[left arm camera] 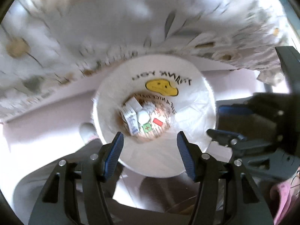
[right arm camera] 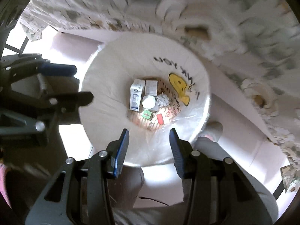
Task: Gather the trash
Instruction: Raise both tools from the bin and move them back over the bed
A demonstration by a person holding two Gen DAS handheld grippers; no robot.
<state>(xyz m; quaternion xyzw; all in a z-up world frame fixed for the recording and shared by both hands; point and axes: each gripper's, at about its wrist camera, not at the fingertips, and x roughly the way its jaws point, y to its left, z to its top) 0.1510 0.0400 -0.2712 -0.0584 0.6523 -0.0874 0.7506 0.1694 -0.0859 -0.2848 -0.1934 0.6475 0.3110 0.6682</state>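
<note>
Both grippers hovered over bin [right arm camera: 105, 131], pointing down. Left gripper [left arm camera: 150, 155] jaws apart, empty; right gripper [right arm camera: 149, 151] jaws narrower, empty. Trash, carton [right arm camera: 136, 97] and cap [right arm camera: 149, 101], lay at liner bottom, frame centre, likely just dropped.

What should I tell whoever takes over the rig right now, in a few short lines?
Left gripper: open, nothing between its pads.
Right gripper: open, also holding nothing.
Both point down over the bin, which is lined with a white "thank you" bag.
Done: in the bin lie a white carton, a round white lid, crumpled paper and printed wrappers.
Left: whether more trash remains outside cannot be told; blurred floral cloth fills the surroundings.
</note>
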